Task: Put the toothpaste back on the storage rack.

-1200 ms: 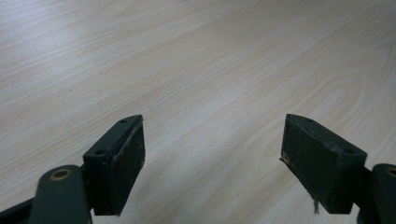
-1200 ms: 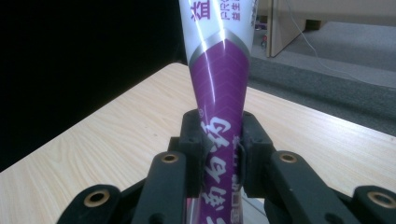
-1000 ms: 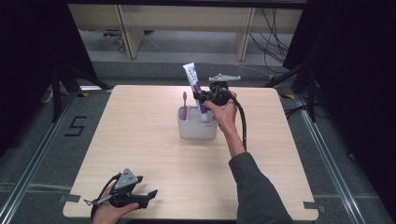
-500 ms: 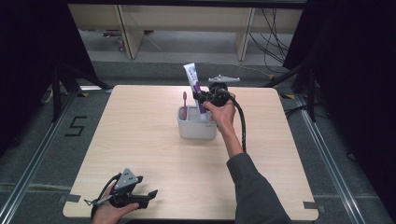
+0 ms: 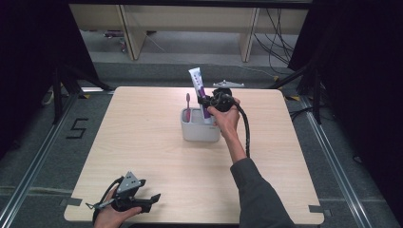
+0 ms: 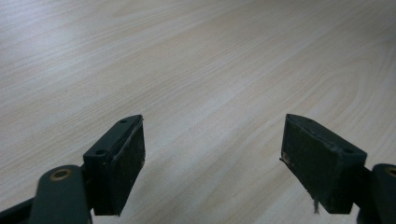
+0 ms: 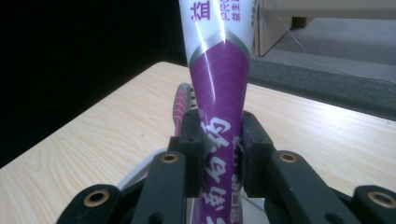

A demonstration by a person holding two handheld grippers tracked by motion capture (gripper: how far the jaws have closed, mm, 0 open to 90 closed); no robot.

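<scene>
1. Tube [image 5: 198, 92] of toothpaste, white above and purple below, stands upright in the white holder [image 5: 199, 131], at its right end, cap end down inside.
2. Right gripper [image 5: 209, 101] has its fingers [image 7: 192, 140] clamped narrow on the purple part of the tube, one pad on each side, above the holder's rim.
3. Pink toothbrush [image 5: 187, 107] stands upright in the holder's left end, just beside the tube and apart from the fingers.
4. Holder sits on the bench [image 5: 142, 137] near the far edge, roughly midway across; bare wood lies open on both sides and toward the near edge.
5. Left gripper [image 5: 142, 203] rests in the left hand at the near left corner, close to the bench edge, well apart from the holder.
6. Left fingers [image 6: 116, 163] stand wide with bare bench between them.
</scene>
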